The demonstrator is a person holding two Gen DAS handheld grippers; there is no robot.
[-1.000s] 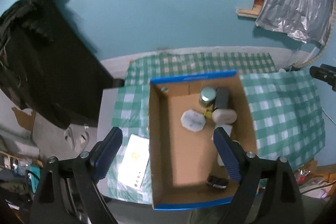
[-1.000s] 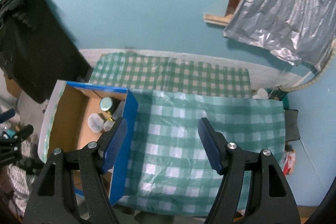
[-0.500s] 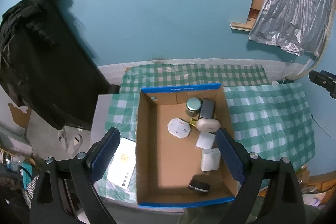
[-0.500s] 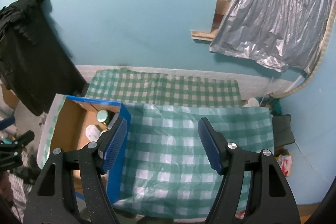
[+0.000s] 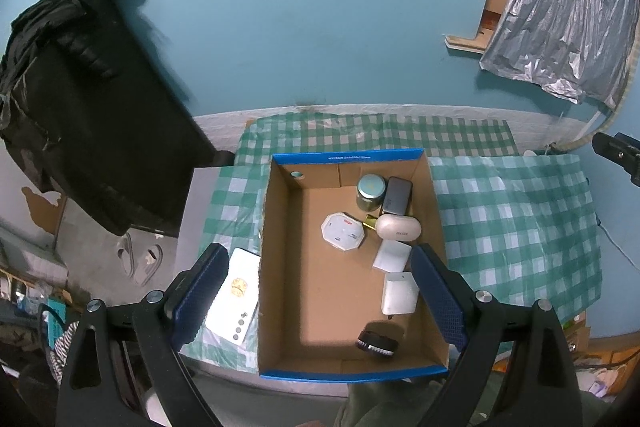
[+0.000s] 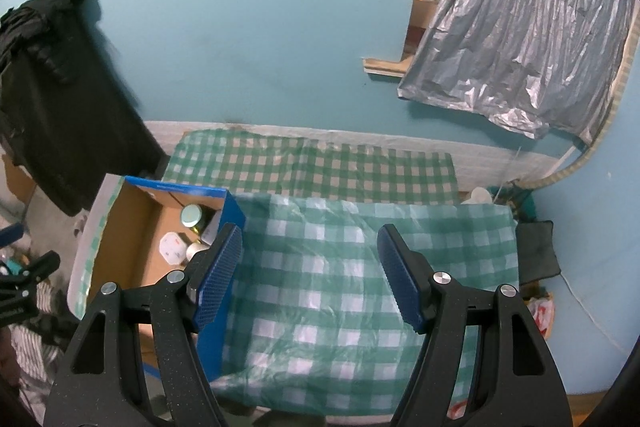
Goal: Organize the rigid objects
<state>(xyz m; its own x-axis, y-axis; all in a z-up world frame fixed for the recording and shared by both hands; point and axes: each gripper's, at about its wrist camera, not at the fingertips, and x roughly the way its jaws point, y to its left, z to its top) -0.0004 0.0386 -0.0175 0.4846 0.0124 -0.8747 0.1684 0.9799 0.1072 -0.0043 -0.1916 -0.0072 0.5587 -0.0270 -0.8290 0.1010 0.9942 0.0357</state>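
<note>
The left gripper [image 5: 316,291] is hanging high over a cardboard box [image 5: 280,267] with blue edges, its blue-padded fingers spread wide apart and gripping nothing. The box is sitting on a table covered by a green checked cloth [image 5: 516,223].

Inside the box, toward 1 o'clock, a small jar [image 5: 370,191] with a pale lid is standing just beside a dark flat power bank [image 5: 397,195]. Below them a beige oval case [image 5: 399,228] is lying, with a white octagonal dish [image 5: 343,231] near it at 9 o'clock. Toward 5 o'clock from the dish, a white card [image 5: 392,256] and a white charger [image 5: 400,293] are lying along the right wall, and a black round brush [image 5: 377,341] is resting near the front wall at 6 o'clock.

Outside the box, at 8 o'clock, a flat white packet [image 5: 234,297] is lying on the cloth, partly hidden by the left finger.

The right gripper [image 6: 310,271] is hovering over the bare checked cloth to the right of the box, its fingers also held wide apart and carrying nothing. In its view the box is showing at 9 o'clock, with the jar and dish visible inside.
</note>
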